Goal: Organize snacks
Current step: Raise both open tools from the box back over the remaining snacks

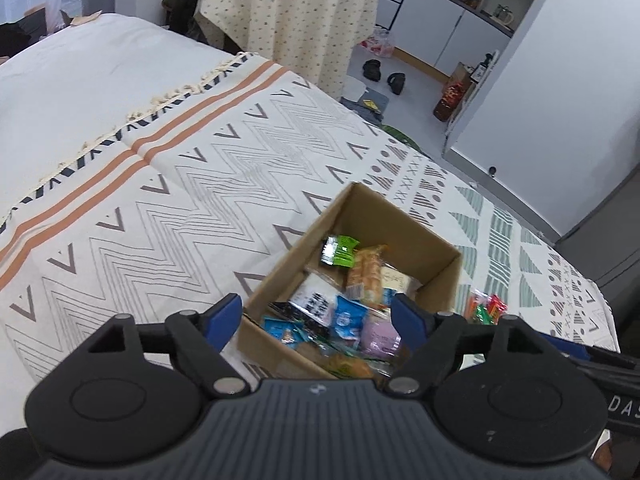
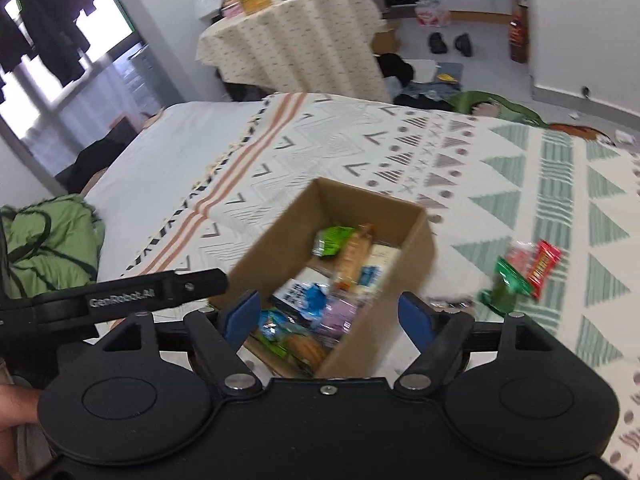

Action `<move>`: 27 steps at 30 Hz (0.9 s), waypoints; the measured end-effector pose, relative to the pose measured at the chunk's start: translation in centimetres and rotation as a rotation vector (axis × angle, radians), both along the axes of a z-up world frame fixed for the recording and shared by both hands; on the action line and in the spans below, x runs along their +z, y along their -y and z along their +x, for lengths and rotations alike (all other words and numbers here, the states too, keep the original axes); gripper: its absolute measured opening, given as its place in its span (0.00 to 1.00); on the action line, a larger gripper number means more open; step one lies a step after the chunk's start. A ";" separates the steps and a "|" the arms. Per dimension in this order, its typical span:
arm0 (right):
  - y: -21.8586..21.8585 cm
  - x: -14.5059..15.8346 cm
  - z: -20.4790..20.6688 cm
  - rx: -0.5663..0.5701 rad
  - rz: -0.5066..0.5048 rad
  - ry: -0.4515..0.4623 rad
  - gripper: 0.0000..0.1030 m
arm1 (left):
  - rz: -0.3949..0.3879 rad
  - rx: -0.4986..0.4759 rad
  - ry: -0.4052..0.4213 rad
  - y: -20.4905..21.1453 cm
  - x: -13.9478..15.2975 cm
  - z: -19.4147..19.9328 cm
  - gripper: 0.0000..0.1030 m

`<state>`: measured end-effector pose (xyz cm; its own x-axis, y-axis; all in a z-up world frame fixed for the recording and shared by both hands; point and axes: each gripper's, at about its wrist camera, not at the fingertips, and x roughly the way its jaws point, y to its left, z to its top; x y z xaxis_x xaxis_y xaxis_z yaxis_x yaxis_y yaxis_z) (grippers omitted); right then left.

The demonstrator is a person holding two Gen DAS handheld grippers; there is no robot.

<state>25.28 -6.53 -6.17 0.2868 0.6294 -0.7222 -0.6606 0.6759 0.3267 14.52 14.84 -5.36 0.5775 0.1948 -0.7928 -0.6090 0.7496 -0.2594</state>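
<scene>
**While both claws gape: box of snacks on the bed**

Seen from the left wrist: open cardboard box (image 1: 404,236) resting on a patterned bedspread (image 1: 200,184), flaps out of the way, inside crowded with small wrapped snacks. Among them a green packet (image 1: 339,249) toward the far end, an orange biscuit pack (image 1: 366,276) beside it, blue packets (image 1: 348,316) and a pale purple pouch (image 1: 380,338) nearer the camera. Just right of the box, on the bedspread, a few loose red and green snacks (image 1: 486,309). Left claw (image 1: 318,316) spread wide and empty, blue pads hovering over the box's near end, gripping nothing.

Seen from the right wrist, somewhat blurred: same box (image 2: 416,240) on the bedspread (image 2: 540,184), same heap of packets, green one (image 2: 334,240) at the far end, blue (image 2: 310,300) and purple (image 2: 340,314) ones closer. Loose red and green snacks (image 2: 520,274) lying apart from the box on its right. Right claw (image 2: 330,316) likewise released, pads well apart above the near end of the box, nothing between them. At the left edge, part of a hand (image 2: 14,412). Farther off, a round counter (image 2: 288,36) under a dotted cloth.
</scene>
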 end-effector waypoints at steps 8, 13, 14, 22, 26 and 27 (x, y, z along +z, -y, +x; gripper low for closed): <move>4.3 -0.6 0.2 -0.070 0.016 0.006 0.87 | -0.015 -0.071 0.005 3.3 -0.2 1.0 0.80; 6.9 -1.4 0.5 -0.109 0.031 0.008 0.91 | -0.017 -0.109 0.007 5.3 -0.1 1.7 0.86; 7.4 -1.5 0.5 -0.118 0.034 0.006 0.93 | -0.019 -0.117 0.009 5.8 -0.1 1.8 0.86; 11.4 -3.0 1.5 -0.198 0.051 0.002 0.98 | -0.001 -0.184 0.022 9.1 -0.2 2.9 0.86; 13.0 -3.5 1.9 -0.224 0.062 0.009 0.98 | -0.008 -0.213 0.029 10.3 -0.4 3.5 0.86; 13.3 -3.5 2.0 -0.231 0.067 0.009 0.98 | -0.005 -0.219 0.030 10.6 -0.4 3.7 0.86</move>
